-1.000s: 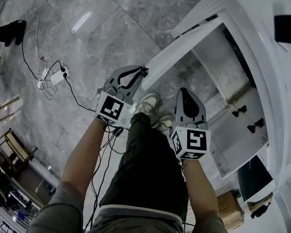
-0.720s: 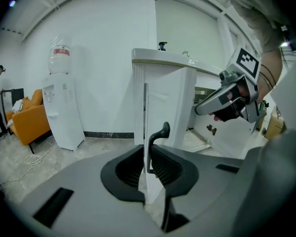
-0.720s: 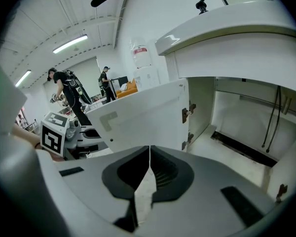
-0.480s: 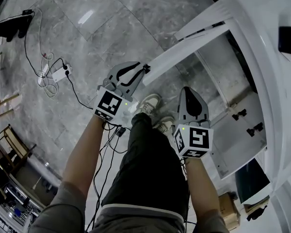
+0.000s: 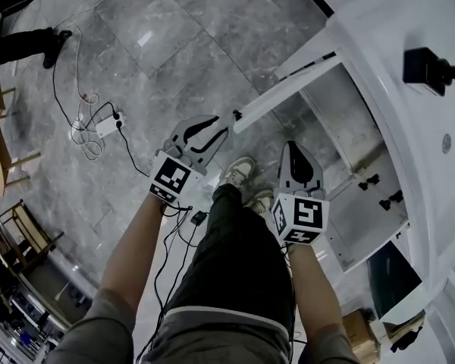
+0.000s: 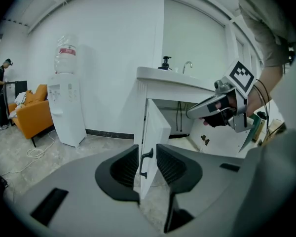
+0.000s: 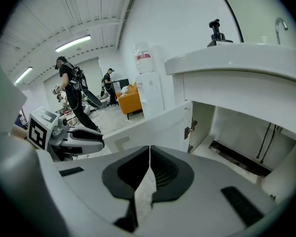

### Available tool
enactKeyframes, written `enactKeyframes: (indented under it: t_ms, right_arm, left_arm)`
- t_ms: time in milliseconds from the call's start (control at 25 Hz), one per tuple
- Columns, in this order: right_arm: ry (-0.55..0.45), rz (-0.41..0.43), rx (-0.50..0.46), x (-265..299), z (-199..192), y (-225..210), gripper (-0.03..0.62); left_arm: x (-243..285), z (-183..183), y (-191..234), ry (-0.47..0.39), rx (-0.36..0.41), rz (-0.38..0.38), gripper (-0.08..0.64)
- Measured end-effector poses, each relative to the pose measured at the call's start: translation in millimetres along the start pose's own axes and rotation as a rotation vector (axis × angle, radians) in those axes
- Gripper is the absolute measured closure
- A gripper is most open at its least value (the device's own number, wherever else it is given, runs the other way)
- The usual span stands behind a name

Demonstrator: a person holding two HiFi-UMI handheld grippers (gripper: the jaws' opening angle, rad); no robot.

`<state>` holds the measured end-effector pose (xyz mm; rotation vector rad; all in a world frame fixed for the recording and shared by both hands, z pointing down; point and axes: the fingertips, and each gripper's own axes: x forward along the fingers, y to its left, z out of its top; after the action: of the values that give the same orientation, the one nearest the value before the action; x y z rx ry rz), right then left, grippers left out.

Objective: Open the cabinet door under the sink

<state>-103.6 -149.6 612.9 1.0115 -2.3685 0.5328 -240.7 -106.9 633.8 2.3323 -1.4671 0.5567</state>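
The white left cabinet door (image 6: 157, 132) under the sink (image 6: 173, 76) stands wide open, edge-on in the head view (image 5: 288, 89). Its black handle (image 6: 146, 158) lies between the jaws of my left gripper (image 6: 147, 150), which are opening with a gap on both sides of it. From above, the left gripper (image 5: 226, 124) sits right at the handle (image 5: 236, 114). My right gripper (image 5: 292, 147) hangs over the floor in front of the cabinet, apart from both doors. Its jaws (image 7: 149, 151) are shut on nothing. The right door (image 5: 368, 218) also stands open.
A power strip with cables (image 5: 106, 123) lies on the grey floor at left. The person's shoes (image 5: 239, 173) are below the grippers. A water dispenser (image 6: 66, 107) and an orange sofa (image 6: 32, 110) stand left of the sink. People (image 7: 71, 90) stand far back.
The left jaws, shut on the door handle before, have spread apart around it. Both grippers have risen a little.
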Motion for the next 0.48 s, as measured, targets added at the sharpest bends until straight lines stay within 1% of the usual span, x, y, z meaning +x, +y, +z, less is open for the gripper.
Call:
enactKeyframes:
  t_ms: [120, 280, 360, 480]
  right_arm:
    - [-0.023, -0.001, -0.008, -14.6, 19.6, 4.5, 0.561]
    - [-0.058, -0.009, -0.017, -35.2, 49.2, 5.9, 0.561]
    - [-0.071, -0.015, -0.017, -48.7, 63.2, 5.9, 0.561]
    - [-0.093, -0.026, -0.015, -71.2, 83.8, 5.2, 0.561]
  left_arm:
    - [-15.0, 20.5, -6.0, -0.018, -0.003, -0.008, 0.443]
    - [-31.7, 51.7, -14.1, -0.046, 0.003, 0.005, 0.451]
    - [-40.2, 67.0, -19.5, -0.057, -0.004, 0.017, 0.462]
    - [-51.5, 91.6, -26.8, -0.079, -0.014, 0.033, 0.502]
